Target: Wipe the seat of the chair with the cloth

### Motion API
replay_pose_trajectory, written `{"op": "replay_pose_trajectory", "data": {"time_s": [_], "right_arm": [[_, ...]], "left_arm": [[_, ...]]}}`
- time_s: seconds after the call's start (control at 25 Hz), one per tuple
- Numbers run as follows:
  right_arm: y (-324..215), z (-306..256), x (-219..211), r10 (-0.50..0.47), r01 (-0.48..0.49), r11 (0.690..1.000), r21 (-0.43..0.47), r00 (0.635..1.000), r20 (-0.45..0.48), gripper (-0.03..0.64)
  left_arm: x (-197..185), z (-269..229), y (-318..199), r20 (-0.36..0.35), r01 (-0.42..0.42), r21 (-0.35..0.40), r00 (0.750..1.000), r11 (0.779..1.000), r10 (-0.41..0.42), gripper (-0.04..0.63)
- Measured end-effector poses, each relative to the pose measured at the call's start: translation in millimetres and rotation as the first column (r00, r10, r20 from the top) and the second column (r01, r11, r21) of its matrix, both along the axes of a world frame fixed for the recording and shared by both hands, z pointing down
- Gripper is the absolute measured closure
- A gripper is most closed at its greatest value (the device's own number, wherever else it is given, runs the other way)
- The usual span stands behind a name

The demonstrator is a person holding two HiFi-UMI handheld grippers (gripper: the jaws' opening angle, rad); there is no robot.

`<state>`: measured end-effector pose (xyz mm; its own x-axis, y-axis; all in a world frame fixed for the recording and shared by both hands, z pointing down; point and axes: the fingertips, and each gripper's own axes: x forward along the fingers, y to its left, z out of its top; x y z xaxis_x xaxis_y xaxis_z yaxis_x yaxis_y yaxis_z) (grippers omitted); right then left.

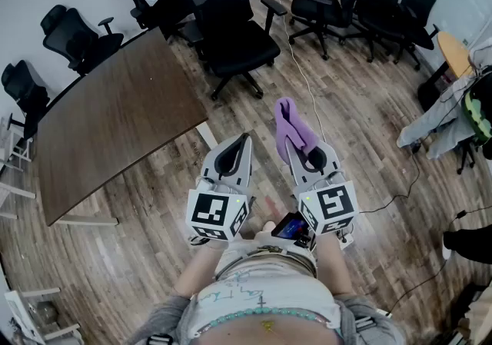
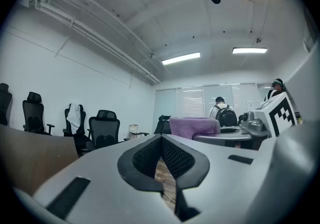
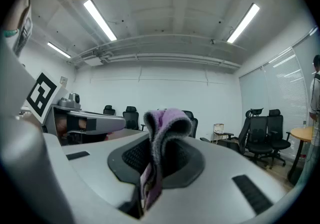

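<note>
1. The right gripper (image 1: 296, 150) sits just right of centre in the head view. It is clamped on the purple cloth (image 1: 290, 127), which sticks out beyond the jaws toward the top of the frame.
2. In the right gripper view, the cloth (image 3: 167, 123) is pinched between the closed jaws of the right gripper (image 3: 152, 168). Its folded top arches over them at mid-frame.
3. The left gripper (image 1: 244, 142) is just beside the right one, slightly left of centre. In the left gripper view (image 2: 161, 140) its jaw tips meet and grasp nothing. The cloth (image 2: 194, 125) shows right of centre in that view.
4. The chair (image 1: 231, 24), a black mesh-backed office chair, stands at the upper centre of the head view, well apart from both grippers. Its seat (image 1: 244, 50) is bare.
5. A brown table (image 1: 115, 121) fills the left of the head view. More black chairs (image 1: 384, 1) cluster at the upper right. A thin cable (image 1: 307, 82) runs down the wooden floor (image 1: 361, 128) toward the grippers.
</note>
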<state>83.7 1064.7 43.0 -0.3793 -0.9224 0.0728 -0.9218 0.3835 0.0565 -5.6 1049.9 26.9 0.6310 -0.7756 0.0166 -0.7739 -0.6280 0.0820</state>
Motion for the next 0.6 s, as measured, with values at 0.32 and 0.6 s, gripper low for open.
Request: {"op": "replay_pose_trajectory", "data": {"time_s": [0.32, 0.6], "right_arm": [[3, 2, 16, -0.042, 0.042, 0.999, 0.006, 0.999, 0.008, 0.569], [5, 11, 17, -0.088, 0.089, 0.996, -0.017, 0.994, 0.072, 0.569]], "left_arm": [[26, 4, 7, 0.004, -0.021, -0.001, 1.000, 1.000, 0.021, 0.588], [29, 14, 15, -0.001, -0.029, -0.026, 1.000, 0.999, 0.029, 0.588]]}}
